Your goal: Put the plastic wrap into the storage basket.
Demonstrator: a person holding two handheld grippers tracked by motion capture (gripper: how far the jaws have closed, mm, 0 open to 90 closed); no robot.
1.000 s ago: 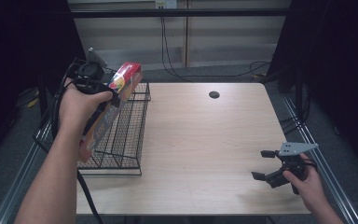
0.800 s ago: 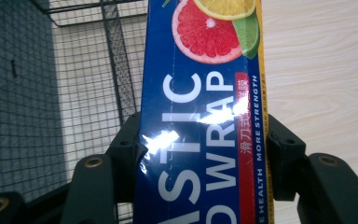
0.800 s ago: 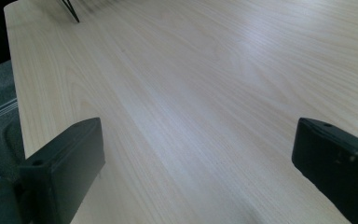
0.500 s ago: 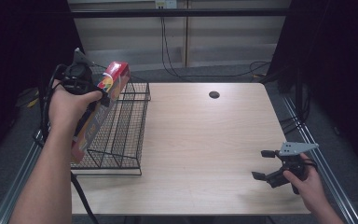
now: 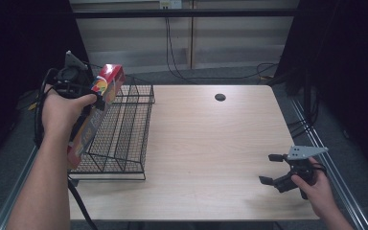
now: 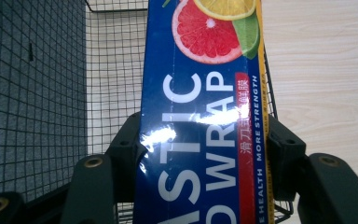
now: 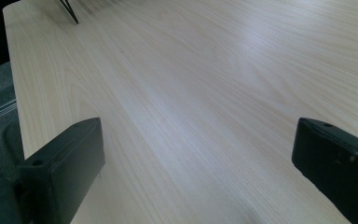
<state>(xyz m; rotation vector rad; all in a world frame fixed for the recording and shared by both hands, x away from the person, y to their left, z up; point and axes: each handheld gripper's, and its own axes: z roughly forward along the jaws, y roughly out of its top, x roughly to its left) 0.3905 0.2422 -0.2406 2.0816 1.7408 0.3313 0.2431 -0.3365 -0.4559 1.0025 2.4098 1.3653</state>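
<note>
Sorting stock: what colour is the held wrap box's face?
Blue wrap box face, white letters; left gripper view.

Left gripper (image 5: 84,103) raised, right gripper (image 5: 273,168) splayed.

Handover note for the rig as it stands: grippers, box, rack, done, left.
Left gripper: shut on the plastic wrap box, held tilted in the air over the left edge of the wire rack.
Right gripper: open, holding nothing, low over the table near its front right corner.
Done: box gripped and lifted.
Left: likely either setting the box into the rack or carrying it clear; which one cannot be told. Release follows.
</note>
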